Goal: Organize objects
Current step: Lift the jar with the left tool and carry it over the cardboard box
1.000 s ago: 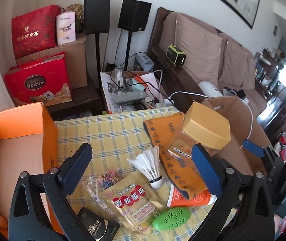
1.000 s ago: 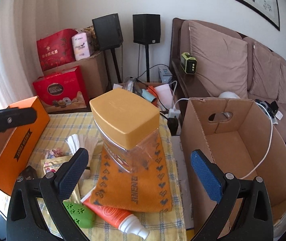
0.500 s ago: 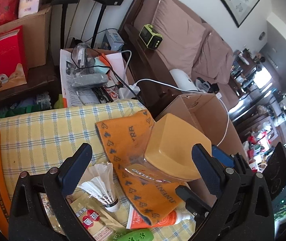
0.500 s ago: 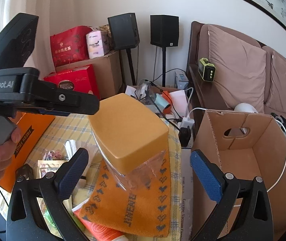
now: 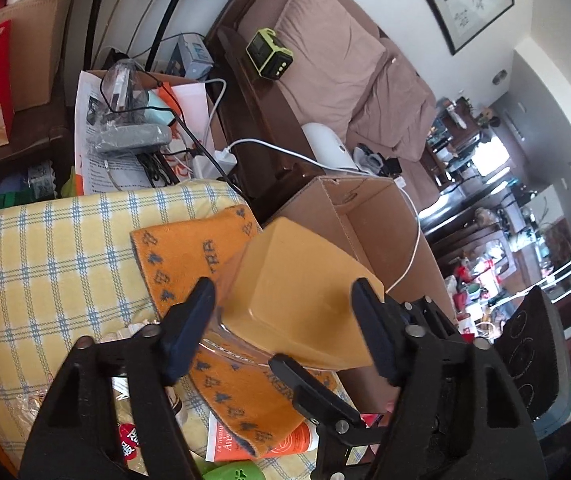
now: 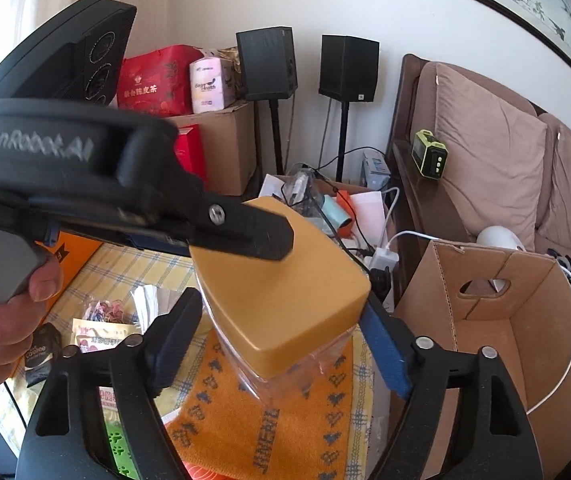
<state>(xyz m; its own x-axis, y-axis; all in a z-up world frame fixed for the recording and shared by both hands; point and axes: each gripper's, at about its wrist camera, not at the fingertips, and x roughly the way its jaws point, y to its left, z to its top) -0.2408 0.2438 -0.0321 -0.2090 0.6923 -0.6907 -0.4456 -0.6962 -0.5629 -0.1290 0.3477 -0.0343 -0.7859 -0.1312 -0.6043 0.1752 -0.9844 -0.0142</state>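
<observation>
Both tongs closing round jar [image 5: 301, 304]: L tongs [image 5: 285, 328], R tongs [image 6: 281, 344] not clamped yet. Square pads on lid [image 6: 285, 280] sides, squeeze evenly, lift to box [image 6: 525, 320]

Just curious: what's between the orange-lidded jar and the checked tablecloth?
An orange patterned cloth lies under the jar, spread on the tablecloth; the right wrist view shows it plainly.
</observation>
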